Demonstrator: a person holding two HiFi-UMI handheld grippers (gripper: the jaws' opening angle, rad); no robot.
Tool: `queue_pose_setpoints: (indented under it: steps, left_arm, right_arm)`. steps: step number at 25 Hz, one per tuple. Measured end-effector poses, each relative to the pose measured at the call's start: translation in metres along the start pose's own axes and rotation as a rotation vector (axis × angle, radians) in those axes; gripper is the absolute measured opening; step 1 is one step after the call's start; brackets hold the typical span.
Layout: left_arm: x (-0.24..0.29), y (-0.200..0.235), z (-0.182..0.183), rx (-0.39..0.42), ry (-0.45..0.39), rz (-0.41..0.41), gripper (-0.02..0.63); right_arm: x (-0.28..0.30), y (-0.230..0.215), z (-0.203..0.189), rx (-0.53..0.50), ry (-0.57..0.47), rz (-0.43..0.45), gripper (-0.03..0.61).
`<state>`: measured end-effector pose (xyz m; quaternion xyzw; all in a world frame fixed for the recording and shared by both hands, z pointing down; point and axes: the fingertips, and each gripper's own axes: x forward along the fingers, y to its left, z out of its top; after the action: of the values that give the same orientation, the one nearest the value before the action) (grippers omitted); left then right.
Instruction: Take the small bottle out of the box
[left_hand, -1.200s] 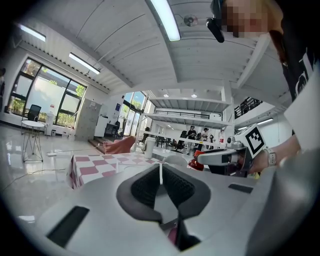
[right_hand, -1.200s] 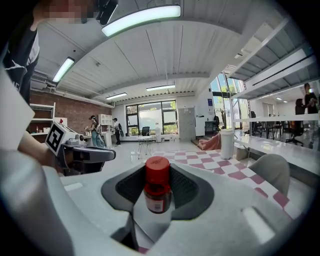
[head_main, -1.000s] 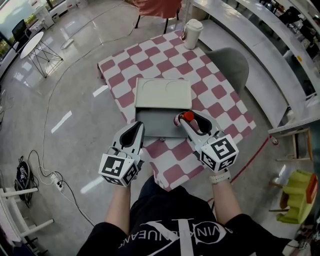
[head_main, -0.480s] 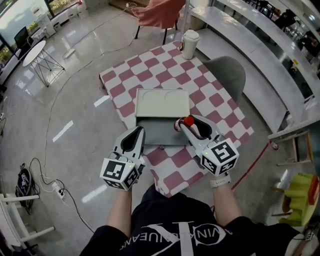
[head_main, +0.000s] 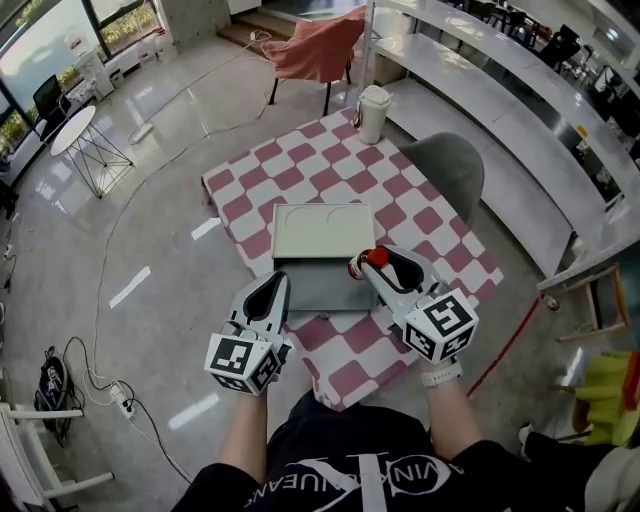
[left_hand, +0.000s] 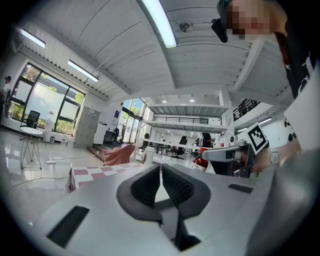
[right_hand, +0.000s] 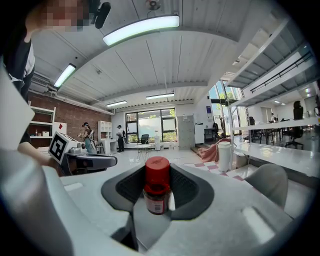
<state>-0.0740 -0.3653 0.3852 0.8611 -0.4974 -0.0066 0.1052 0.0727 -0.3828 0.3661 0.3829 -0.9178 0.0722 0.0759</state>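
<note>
A small dark bottle with a red cap stands upright between the jaws of my right gripper, which is shut on it, above the right front corner of the open grey box. The right gripper view shows the bottle squeezed between the pads of the right gripper. The box's pale lid lies flat behind it. My left gripper hovers at the box's left front corner, shut and empty. In the left gripper view, the left gripper has its tips touching.
The box rests on a table with a red and white checked cloth. A white lidded cup stands at its far end. A grey chair is at the right, a pink draped chair beyond, and long white counters run along the right.
Both grippers have risen a little. The bottle has gone up with the right gripper, still in its grip. The left gripper stays shut.
</note>
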Motion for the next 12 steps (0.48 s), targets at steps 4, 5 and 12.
queue_pose_setpoints:
  steps: [4, 5, 12]
  left_arm:
    - [0.000, 0.003, 0.003, 0.006, -0.003, 0.008, 0.020]
    - [-0.001, 0.003, 0.003, 0.005, -0.004, 0.009, 0.021]
    - [-0.002, 0.005, 0.014, 0.004, -0.016, 0.017, 0.021]
  right_arm:
    - [-0.001, 0.000, 0.008, -0.003, -0.012, 0.004, 0.146]
    - [-0.001, 0.000, 0.010, -0.002, -0.015, 0.005, 0.146]
    - [-0.005, -0.001, 0.026, -0.012, -0.040, 0.007, 0.145]
